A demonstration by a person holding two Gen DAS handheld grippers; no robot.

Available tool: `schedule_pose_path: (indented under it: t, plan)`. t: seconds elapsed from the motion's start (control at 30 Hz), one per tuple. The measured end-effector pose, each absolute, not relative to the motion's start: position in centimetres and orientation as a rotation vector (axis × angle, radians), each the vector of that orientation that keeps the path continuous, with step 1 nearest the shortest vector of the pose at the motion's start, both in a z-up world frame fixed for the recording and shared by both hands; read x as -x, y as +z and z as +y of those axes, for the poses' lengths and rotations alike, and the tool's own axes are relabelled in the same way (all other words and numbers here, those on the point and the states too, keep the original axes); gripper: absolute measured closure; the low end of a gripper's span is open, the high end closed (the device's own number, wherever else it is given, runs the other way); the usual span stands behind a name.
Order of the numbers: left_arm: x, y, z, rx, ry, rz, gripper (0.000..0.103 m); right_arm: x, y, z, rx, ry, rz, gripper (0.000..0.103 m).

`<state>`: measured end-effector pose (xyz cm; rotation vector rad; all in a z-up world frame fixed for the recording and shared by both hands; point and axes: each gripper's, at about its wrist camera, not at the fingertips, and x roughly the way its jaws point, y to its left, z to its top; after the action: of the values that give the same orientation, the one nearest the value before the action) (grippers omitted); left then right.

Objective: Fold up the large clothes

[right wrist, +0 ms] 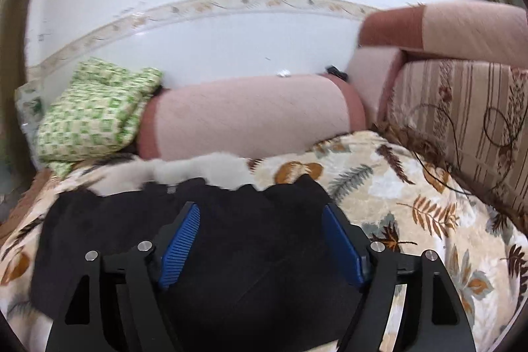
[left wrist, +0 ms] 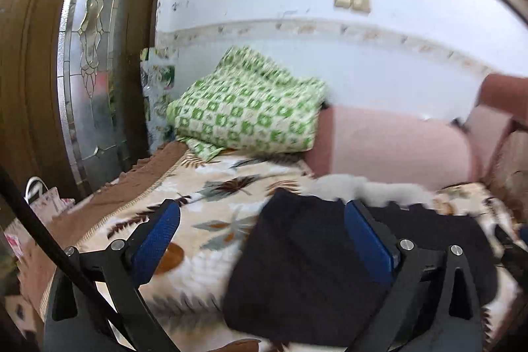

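Both grippers, left and right, are hanging with jaws spread and empty above the dark garment, which is lying on the leaf-print blanket, presumably released there for folding.

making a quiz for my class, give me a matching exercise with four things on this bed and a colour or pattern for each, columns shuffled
Things:
1. garment
2. blanket
3. bolster
4. bedspread

Looks:
A. plain pink
B. leaf print on cream
C. black
D. green and white checks

Pairs: 1-C, 2-D, 3-A, 4-B
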<state>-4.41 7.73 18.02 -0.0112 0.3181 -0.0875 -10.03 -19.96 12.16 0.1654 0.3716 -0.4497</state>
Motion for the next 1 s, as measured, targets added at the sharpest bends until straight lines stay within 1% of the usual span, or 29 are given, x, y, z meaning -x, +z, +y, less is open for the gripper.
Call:
schedule_pose_path:
  t: [0.1,0.37,0.53,0.7,0.87,1.0]
  plan:
    - [8.5,17.6,8.0,0.007,-0.133,0.326,0.002,13.0,11.4,-18.3,-0.169,-0.429,0.384,0.014]
    - [16.1,16.0,7.8,-0.006,-0.256,0.402,0.002,19.2,6.1,-16.0,-0.221,-0.45,0.576,0.014]
    - [19.0,15.9,6.7,-0.03,-0.296,0.402,0.002,22.0,5.5,-15.5,-0.219,-0.469,0.607,0.014]
    - [19.6,15.6,6.4,-0.016,-0.298,0.463,0.002,22.9,6.4,-14.4,-0.172,-0.476,0.597,0.014]
    - [19.2,14.4,6.1,-0.101,-0.193,0.505,0.002,23.1,6.4,-13.4,-0.156,-0.456,0.607,0.013]
    - [18.8,13.2,6.3,-0.093,-0.195,0.569,0.002,23.1,6.1,-12.7,-0.137,-0.442,0.615,0.013]
